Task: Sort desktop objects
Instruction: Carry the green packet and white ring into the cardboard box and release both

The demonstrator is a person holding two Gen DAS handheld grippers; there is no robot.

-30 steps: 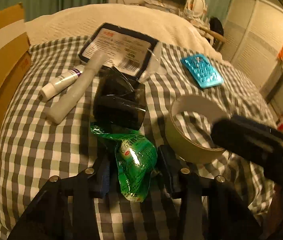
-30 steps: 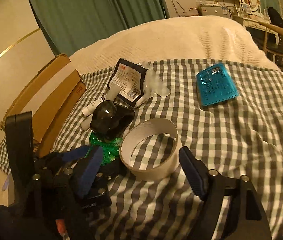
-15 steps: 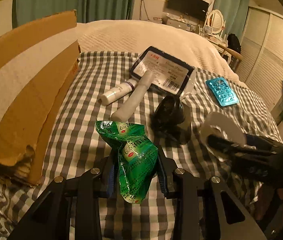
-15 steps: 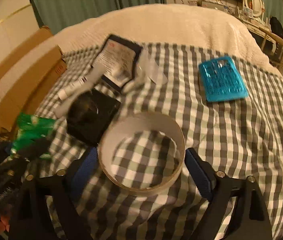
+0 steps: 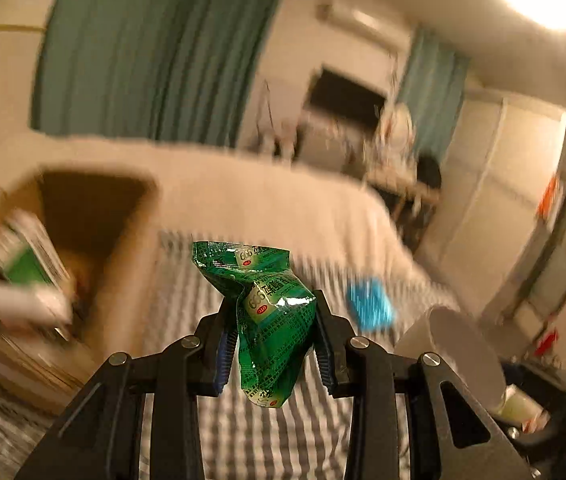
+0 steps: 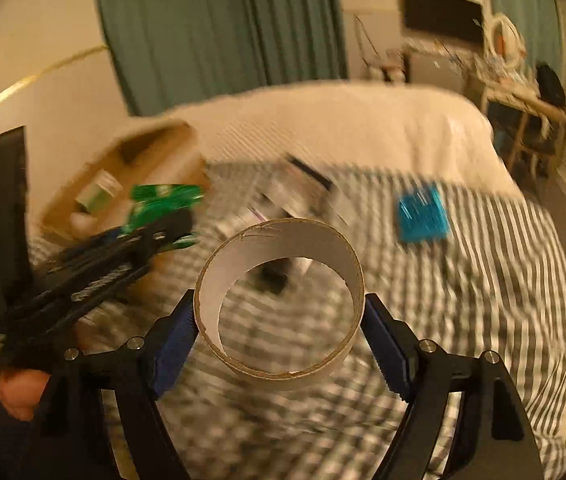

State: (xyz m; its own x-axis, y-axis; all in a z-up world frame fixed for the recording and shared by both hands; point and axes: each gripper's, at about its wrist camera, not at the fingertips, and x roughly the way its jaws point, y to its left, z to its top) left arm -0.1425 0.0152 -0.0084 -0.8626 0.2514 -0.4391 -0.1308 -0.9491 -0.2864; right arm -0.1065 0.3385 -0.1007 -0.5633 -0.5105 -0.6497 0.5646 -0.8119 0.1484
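You are gripping the green packet (image 5: 269, 320) in the left hand-held gripper (image 5: 271, 342) and the tape roll (image 6: 279, 304) in the right hand-held gripper (image 6: 279, 344), carrying both clear of the bed for the cardboard box (image 5: 123, 240) at left of frame.

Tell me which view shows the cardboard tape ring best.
The right wrist view: the tape ring sits centred and whole, its opening visible, clamped between the right gripper fingers. The left wrist view catches only part of the ring at lower right, partly hidden behind the left gripper.
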